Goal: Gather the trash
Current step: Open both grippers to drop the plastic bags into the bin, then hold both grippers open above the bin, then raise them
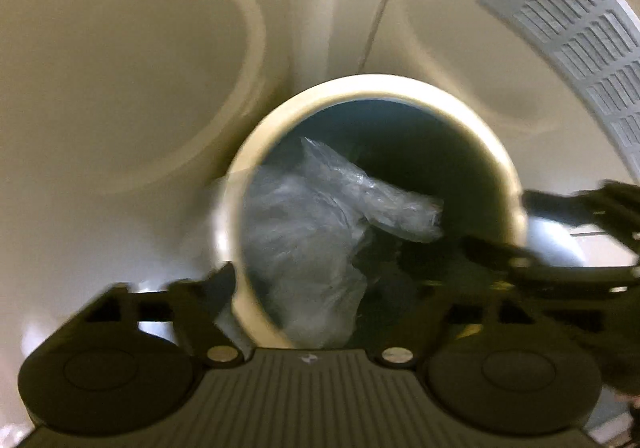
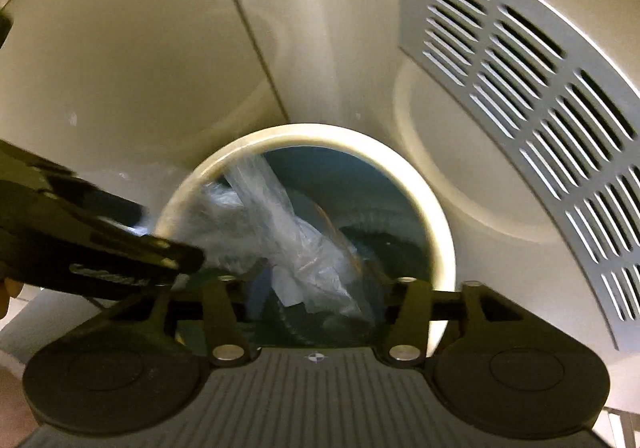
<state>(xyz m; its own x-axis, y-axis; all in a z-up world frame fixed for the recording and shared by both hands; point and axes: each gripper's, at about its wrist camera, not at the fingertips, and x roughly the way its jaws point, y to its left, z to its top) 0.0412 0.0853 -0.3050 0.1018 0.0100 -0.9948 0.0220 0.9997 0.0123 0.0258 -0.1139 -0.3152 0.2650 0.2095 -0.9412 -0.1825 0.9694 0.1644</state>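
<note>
A round bin with a cream rim [image 1: 256, 152] and a dark inside sits right under both grippers. Crumpled clear plastic wrap [image 1: 320, 216] lies loose inside it, against the left wall. My left gripper [image 1: 332, 288] hangs over the bin mouth with its jaws spread wide and nothing pressed between them. From the right wrist view the same bin rim [image 2: 436, 232] and plastic wrap [image 2: 288, 232] show, and my right gripper [image 2: 312, 288] stands open above them. Each gripper reaches into the other's view: the right gripper [image 1: 520, 252] from the right, the left gripper [image 2: 160, 260] from the left.
A grey slotted vent panel [image 2: 540, 120] curves down the right side, close to the bin. Cream walls [image 1: 120, 88] with a vertical seam [image 2: 248, 32] rise behind the bin. A fingertip of the person [image 2: 8, 290] shows at the left edge.
</note>
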